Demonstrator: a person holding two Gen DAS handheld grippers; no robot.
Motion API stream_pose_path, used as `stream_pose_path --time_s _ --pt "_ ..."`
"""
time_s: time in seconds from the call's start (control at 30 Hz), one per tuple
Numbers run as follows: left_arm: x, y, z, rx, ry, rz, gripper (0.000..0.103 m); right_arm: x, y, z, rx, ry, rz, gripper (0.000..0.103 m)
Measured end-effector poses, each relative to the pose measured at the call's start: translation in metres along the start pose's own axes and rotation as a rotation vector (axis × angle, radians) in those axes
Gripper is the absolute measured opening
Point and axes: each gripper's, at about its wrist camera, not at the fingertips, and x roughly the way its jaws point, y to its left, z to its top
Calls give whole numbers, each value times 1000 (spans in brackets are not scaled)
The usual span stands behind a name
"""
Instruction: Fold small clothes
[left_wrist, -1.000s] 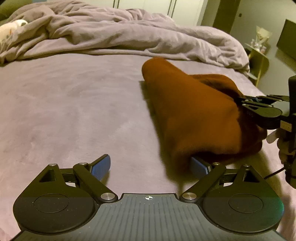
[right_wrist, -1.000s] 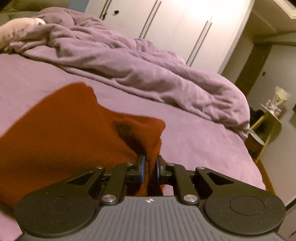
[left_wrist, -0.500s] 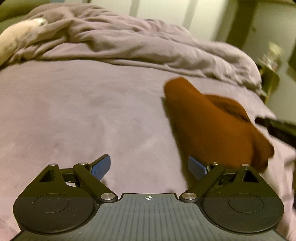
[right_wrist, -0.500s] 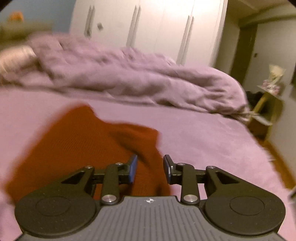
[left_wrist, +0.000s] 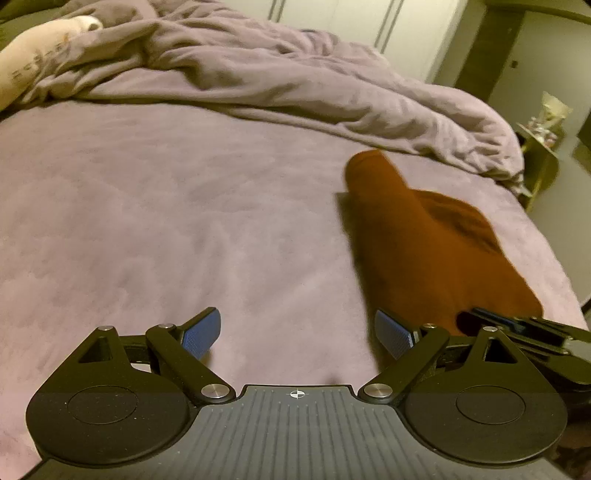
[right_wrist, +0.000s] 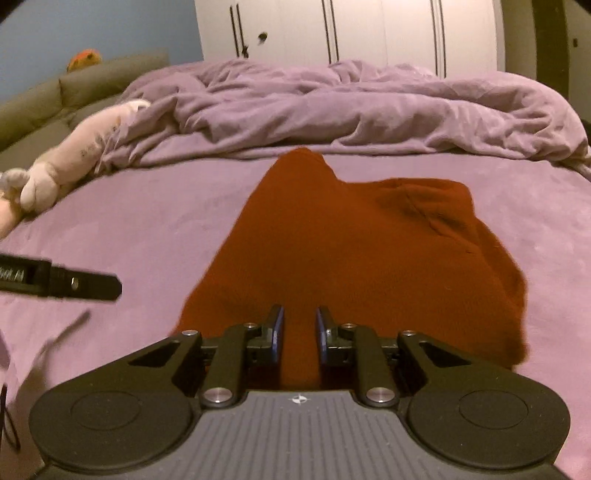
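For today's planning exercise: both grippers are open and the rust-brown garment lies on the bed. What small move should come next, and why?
Probably lower the right gripper and close on the near edge of the rust-brown garment. Its jaws are open right over that hem, while the left gripper is open over bare bedsheet, beside the cloth.

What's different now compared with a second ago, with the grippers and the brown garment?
The right gripper let go of the brown garment: shut on its edge then, open now and backed off. The garment dropped flat on the bed. The left gripper drew back to the garment's left. It stayed open and empty; the duvet is unchanged.
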Motion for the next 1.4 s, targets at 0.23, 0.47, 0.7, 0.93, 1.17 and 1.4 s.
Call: stream_pose_path --time_s 0.23,0.47,0.7,0.93,1.17,1.4 --pt "27 -25 14 31 30 -128 95 -31 -58 17 94 -44 -130 34" --pt "84 -30 34 -80 128 -285 84 10 -133 22 306 70 -50 68" --pt "127 -15 39 -294 194 -412 66 47 -198 15 664 97 189 64" --pt "119 -15 44 -281 152 -426 48 60 -185 11 721 115 263 35" --pt "56 15 46 -189 61 -381 47 55 -141 16 717 158 407 33" --pt "11 52 28 -30 54 -173 47 36 -88 1 613 178 355 46"
